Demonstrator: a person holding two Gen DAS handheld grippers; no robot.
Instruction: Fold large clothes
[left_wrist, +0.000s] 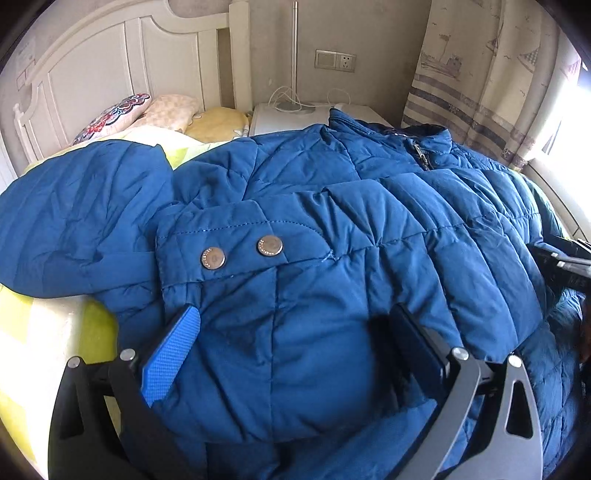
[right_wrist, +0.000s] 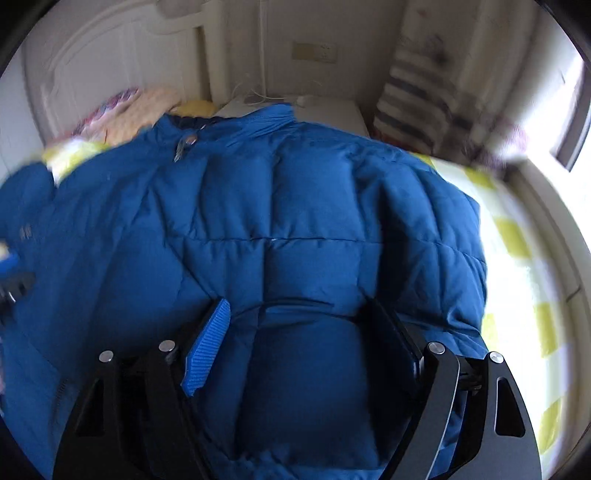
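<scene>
left wrist, left gripper: fingers spread wide, with the bulging lower part of the jacket filling the gap between them; whether the blue pad presses the cloth cannot be told.
left wrist, jacket: blue quilted coat spread over the bed, collar and zipper at the far end, one sleeve stretched out to the left.
left wrist, snaps: two round metal buttons on a flap just beyond the left finger.
left wrist, bed cover: yellow-green and white checks, showing under the sleeve at lower left.
left wrist, background: pillows against a white headboard, a white nightstand, a wall socket, a patterned curtain.
left wrist, right gripper: dark parts visible at the right edge.
right wrist, right gripper: fingers wide apart, a fold of jacket swelling up between them.
right wrist, jacket: collar at the far end, its right edge lying on the checked bed cover.
right wrist, picture quality: blurred, far details unclear.
</scene>
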